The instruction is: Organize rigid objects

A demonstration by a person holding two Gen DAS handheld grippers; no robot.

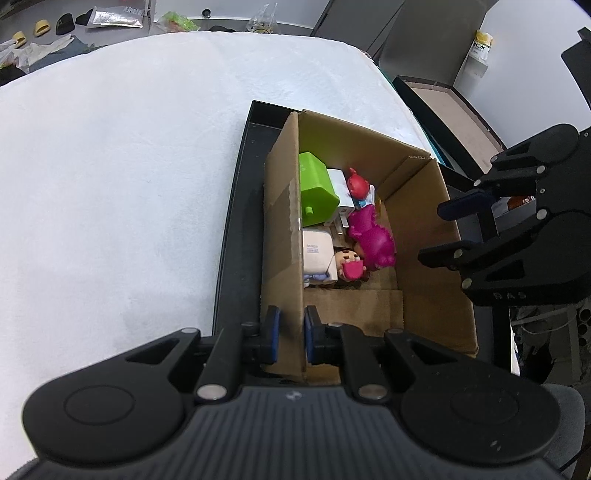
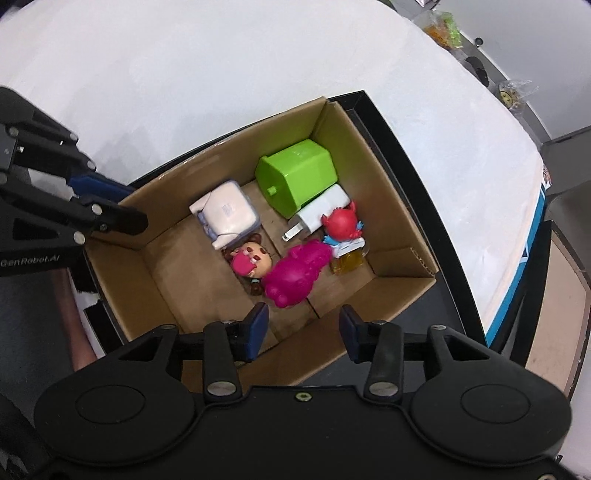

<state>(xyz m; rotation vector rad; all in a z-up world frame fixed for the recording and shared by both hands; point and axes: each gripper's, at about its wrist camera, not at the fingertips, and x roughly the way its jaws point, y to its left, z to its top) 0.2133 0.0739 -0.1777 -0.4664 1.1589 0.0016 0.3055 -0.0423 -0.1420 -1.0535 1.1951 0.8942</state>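
White cloth over desk (image 1: 122, 177), black tray (image 1: 240, 229) at its edge, cardboard box (image 1: 424, 258) sitting in tray. Clutter along far desk edge in left wrist view: yellow and black items, silver pouch (image 1: 114, 16), clear bags. Yellow-topped container (image 1: 482, 46) off to the right, lettering on it too blurred to read.

Inside box, packed toward one end: green block (image 2: 295, 175), white charger (image 2: 319, 214) with prongs out, tucked just beside green block; white pouch (image 2: 227, 214) with small unreadable label; doll head (image 2: 253, 260) with pink mask; magenta toy (image 2: 295, 275) touching doll head; red figure (image 2: 341, 223) atop small amber bottle (image 2: 347, 260).

Left gripper (image 1: 291, 338) clamped on box wall, blue pads pressing cardboard from both sides. "GenRobot.AI" printed on its body in right wrist view.

Right gripper (image 2: 303, 328) pointing down over box, parted moderately, nothing between pads, magenta toy just ahead of fingertips.
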